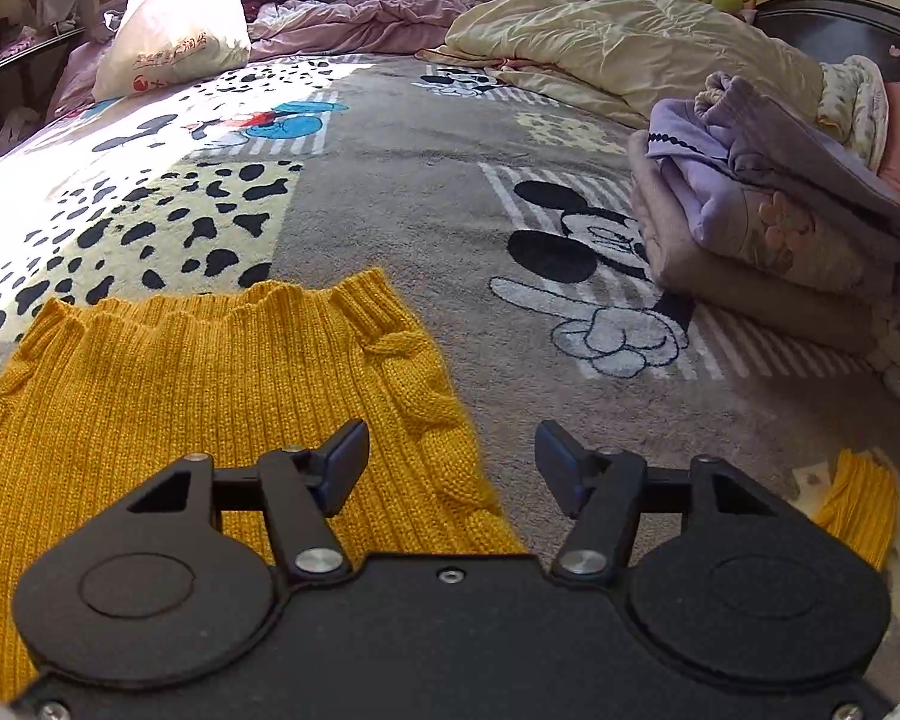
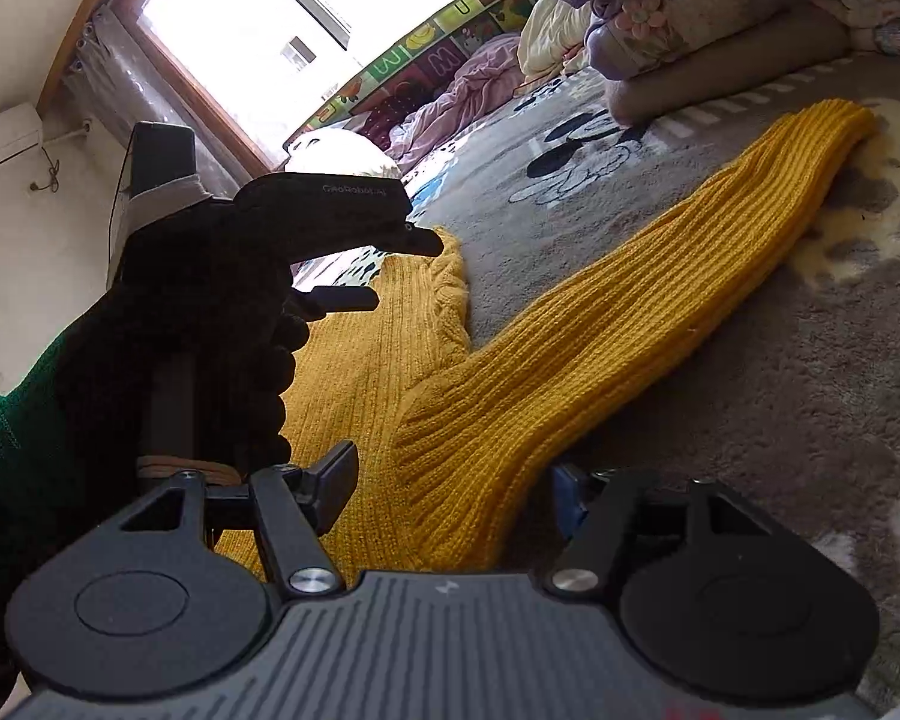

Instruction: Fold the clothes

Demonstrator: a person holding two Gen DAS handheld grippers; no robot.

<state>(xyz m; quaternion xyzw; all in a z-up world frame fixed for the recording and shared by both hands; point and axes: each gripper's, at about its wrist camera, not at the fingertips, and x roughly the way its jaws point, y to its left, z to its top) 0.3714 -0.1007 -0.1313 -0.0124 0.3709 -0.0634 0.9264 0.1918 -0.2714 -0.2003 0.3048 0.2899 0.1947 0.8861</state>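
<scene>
Yellow sweater is lying flat on the bed, its sleeve running away to the far right. Right gripper jaws are straddling the sleeve's near root, not yet pinching. Left gripper is hovering with jaws spread, empty, over the body's right edge.

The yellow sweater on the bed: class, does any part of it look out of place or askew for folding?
Yes. The yellow sweater lies fairly flat on the patterned blanket, but one sleeve stretches diagonally away from the body, its cuff near the stack of folded clothes. It has not yet been folded in.
</scene>
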